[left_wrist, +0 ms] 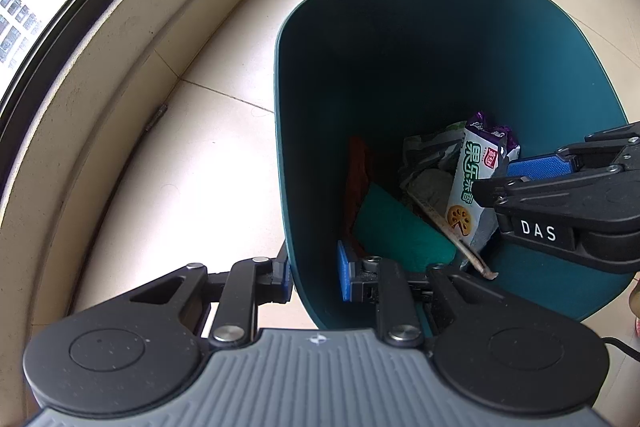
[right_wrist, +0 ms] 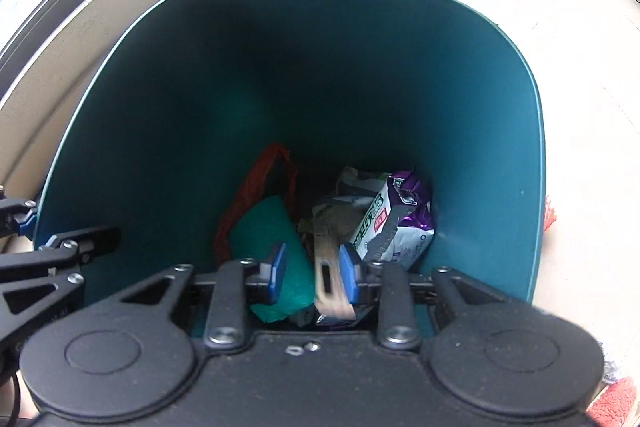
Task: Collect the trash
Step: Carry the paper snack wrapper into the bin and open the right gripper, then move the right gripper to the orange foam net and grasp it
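Floor by window: bin (left_wrist: 420,39) rim clamped in left tool (left_wrist: 314,277).
Right tool (right_wrist: 312,269) part-open over bin; stick (right_wrist: 329,279) slips loose between pads, long axis down.

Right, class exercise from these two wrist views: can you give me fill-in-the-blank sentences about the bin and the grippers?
1. The left gripper is shut on the teal bin's ____.
2. Between the right gripper's open fingers is a stick made of ____.
3. The snack wrapper with green lettering lies ____ the bin.

Missing words: rim; wood; inside
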Available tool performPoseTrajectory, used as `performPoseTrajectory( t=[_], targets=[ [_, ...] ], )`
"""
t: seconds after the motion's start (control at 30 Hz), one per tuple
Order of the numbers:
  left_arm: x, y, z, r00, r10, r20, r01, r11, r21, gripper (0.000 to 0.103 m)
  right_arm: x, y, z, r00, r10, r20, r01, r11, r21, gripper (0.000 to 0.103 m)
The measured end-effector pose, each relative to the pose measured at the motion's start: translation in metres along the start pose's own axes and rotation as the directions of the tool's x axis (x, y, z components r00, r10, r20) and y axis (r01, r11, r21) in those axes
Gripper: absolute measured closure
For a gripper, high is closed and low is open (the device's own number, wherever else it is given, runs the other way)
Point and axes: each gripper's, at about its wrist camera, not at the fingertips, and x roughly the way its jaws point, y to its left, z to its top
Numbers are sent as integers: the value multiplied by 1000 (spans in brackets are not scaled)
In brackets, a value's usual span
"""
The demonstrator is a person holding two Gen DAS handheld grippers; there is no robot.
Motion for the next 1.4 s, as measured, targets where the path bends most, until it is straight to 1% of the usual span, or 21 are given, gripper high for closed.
performPoseTrajectory(
  t=[0.2, 0.23, 0.33, 0.43, 0.53, 0.6, 0.73, 0.83, 0.9, 1.07, 1.1, 1.13, 1.23, 1.3, 1.4],
  targets=[
    [-1, -3, 0, 1000, 6, 3, -6, 1000, 3, 83, -46, -8, -13, 993, 94, 66, -93, 996, -11, 62],
    [-1, -3, 0, 1000, 8, 3, -8, 1000, 3, 83, -53, -11, -15, 992, 106, 74, -105, 994, -8, 58],
    [-1, -5, -1, 1000, 10, 3, -10, 1000, 3, 83, -78, -22, -21, 984, 135, 113, -137, 991, 3, 54],
    [-2, -5, -1, 1000, 13, 3, -13, 1000, 4, 83, -100, -37, -25, 978, 140, 155, -144, 989, 18, 51],
    [-1, -6, -1, 1000, 15, 2, -15, 1000, 3, 83, -118, -55, -27, 976, 104, 193, -114, 993, 39, 48],
    [-1, -7, -1, 1000, 18, 2, -18, 1000, 3, 83, -123, -70, -28, 975, 76, 209, -91, 994, 63, 46],
    [-1, -8, -1, 1000, 24, 3, -24, 1000, 7, 83, -118, -109, -27, 976, 24, 215, -56, 987, 148, 43],
    [-1, -8, -1, 1000, 25, 5, -25, 1000, 7, 83, -116, -131, -26, 976, -20, 217, -23, 981, 194, 39],
    [-2, -8, -2, 1000, 23, 8, -23, 1000, 6, 83, -111, -148, -25, 976, -44, 212, -6, 974, 228, 38],
    [-3, -8, -2, 1000, 23, 9, -23, 1000, 4, 83, -92, -182, -23, 977, -79, 196, 14, 949, 314, 29],
    [-2, -8, -2, 1000, 22, 8, -22, 1000, 4, 83, -89, -189, -23, 978, -81, 195, 13, 944, 329, 24],
    [-2, -8, -2, 1000, 20, 6, -20, 1000, 3, 83, -82, -195, -22, 978, -83, 191, 13, 940, 340, 19],
    [-2, -7, -1, 1000, 16, 4, -16, 1000, 0, 83, -60, -209, -21, 981, -85, 176, 16, 932, 363, 11],
    [-1, -7, -1, 1000, 17, 1, -17, 1000, 0, 83, -40, -218, -15, 983, -90, 160, 22, 924, 381, 7],
    [0, -8, 0, 1000, 30, -1, -30, 1000, 9, 83, -11, -233, -13, 986, -104, 128, 43, 911, 410, 6]
  ],
)
